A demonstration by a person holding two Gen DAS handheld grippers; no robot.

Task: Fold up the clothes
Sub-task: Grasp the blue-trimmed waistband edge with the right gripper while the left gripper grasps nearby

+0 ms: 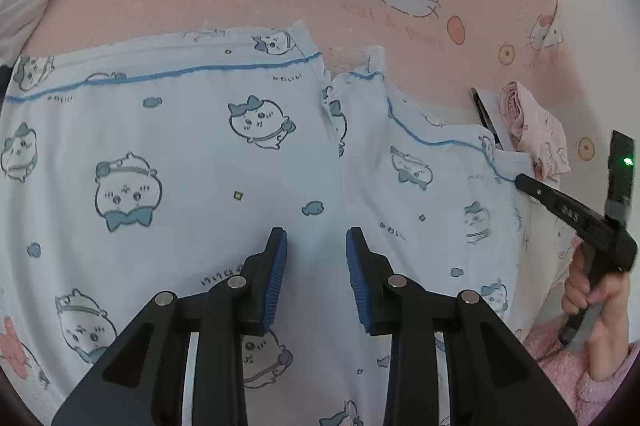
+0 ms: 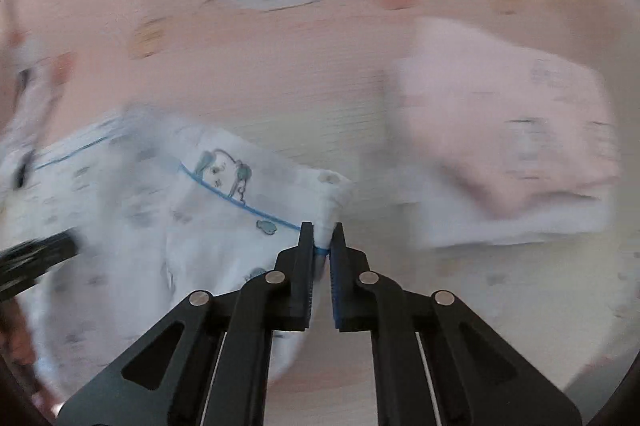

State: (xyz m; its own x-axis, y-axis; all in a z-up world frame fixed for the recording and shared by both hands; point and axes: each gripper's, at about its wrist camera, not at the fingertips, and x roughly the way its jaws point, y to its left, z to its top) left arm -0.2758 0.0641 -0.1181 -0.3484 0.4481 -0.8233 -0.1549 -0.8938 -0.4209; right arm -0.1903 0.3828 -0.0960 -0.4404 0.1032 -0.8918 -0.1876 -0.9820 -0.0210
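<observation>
Right gripper (image 2: 322, 246): clamped on pajama (image 2: 224, 210) hem corner. Left gripper (image 1: 316, 262): open above cloth, holding nothing. Risk: thin pinch slips when lifted; fold skews.

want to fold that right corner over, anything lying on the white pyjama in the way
Nothing visible lies on the white pyjama. The left gripper hovers open above it; the right gripper pinches its corner. The folded pink garment sits apart.
</observation>
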